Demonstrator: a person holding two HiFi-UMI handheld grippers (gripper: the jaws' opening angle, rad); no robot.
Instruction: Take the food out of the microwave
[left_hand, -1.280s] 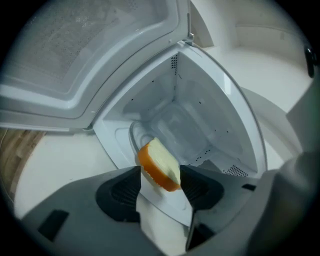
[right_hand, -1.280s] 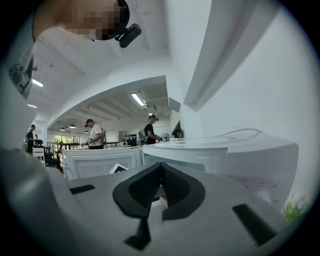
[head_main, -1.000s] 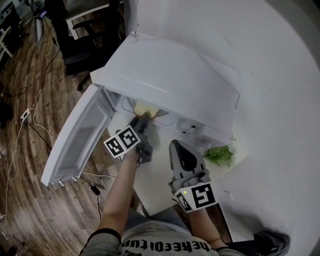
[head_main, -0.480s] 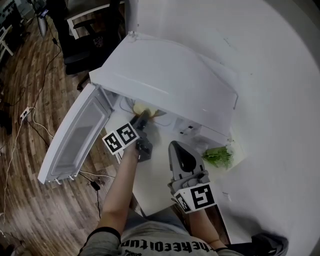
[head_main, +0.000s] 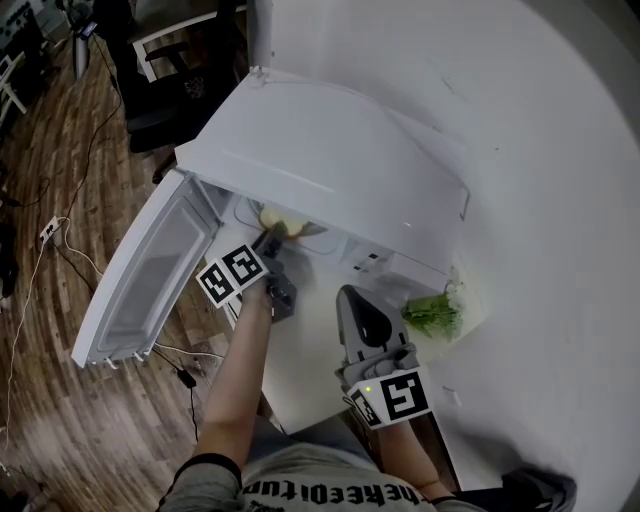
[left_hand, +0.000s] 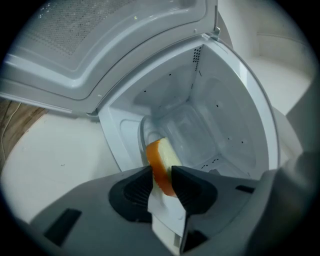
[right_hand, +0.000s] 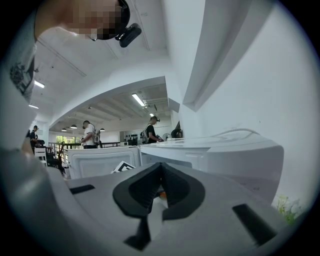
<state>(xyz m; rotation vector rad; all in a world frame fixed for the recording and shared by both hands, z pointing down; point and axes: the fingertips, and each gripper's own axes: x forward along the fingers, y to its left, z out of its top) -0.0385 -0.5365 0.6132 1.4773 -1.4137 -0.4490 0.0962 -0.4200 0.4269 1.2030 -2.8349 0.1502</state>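
Observation:
The food (left_hand: 161, 161) is a pale yellow slice with an orange crust, standing on edge at the mouth of the white microwave (head_main: 330, 165). In the head view the slice (head_main: 281, 222) shows just under the microwave's top edge. My left gripper (left_hand: 161, 176) reaches into the opening, its jaws closing with the slice between them and both pads against its sides. In the head view the left gripper (head_main: 268, 238) points into the cavity. My right gripper (head_main: 351, 298) hovers in front of the microwave with nothing in it; in the right gripper view its jaws (right_hand: 161, 169) meet.
The microwave door (head_main: 150, 275) hangs wide open to the left. A glass turntable (left_hand: 187, 132) lies inside the cavity. Leafy greens (head_main: 433, 313) lie on the white table (head_main: 560, 250) right of the microwave. Chairs and cables are on the wooden floor (head_main: 60, 180).
The left gripper's jaws have drawn in round the slice at the microwave's mouth. Both hands stayed roughly where they were.

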